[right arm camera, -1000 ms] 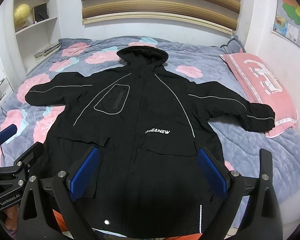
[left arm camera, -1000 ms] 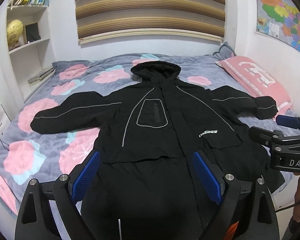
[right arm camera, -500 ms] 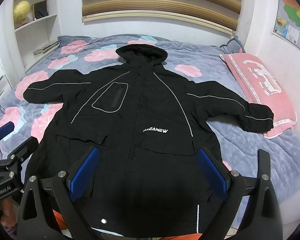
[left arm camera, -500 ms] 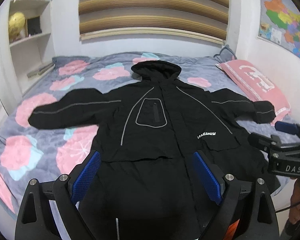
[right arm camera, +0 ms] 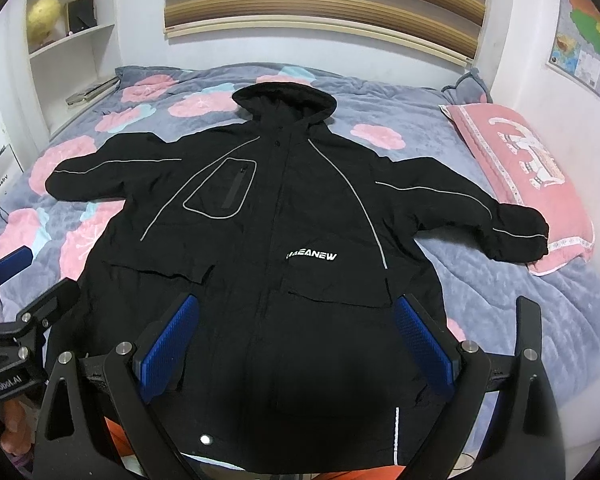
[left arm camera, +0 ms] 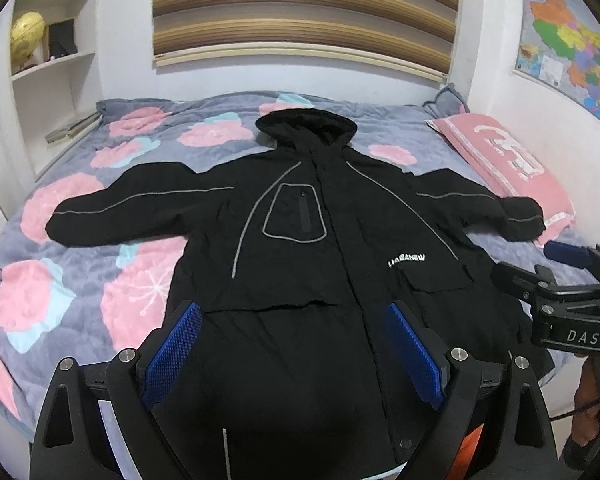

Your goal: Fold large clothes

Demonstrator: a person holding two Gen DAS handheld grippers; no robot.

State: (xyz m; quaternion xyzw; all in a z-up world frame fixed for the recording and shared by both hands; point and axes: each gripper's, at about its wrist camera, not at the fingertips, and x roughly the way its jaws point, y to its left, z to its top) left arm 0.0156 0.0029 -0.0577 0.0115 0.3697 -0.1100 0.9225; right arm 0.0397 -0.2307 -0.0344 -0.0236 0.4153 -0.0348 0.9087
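Jacket point(left arm camera: 320, 264), black and hooded, lies face up with sleeves spread on your floral bedspread point(left arm camera: 60, 280), one cuff touching the pink pillow point(left arm camera: 512, 160). Your left gripper point(left arm camera: 296, 354) and right gripper point(right arm camera: 296, 346) both gape wide above its hem, holding nothing.

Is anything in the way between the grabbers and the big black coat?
Nothing visible. The black coat lies flat on the bed, and both the left gripper and the right gripper are open right above its bottom edge.
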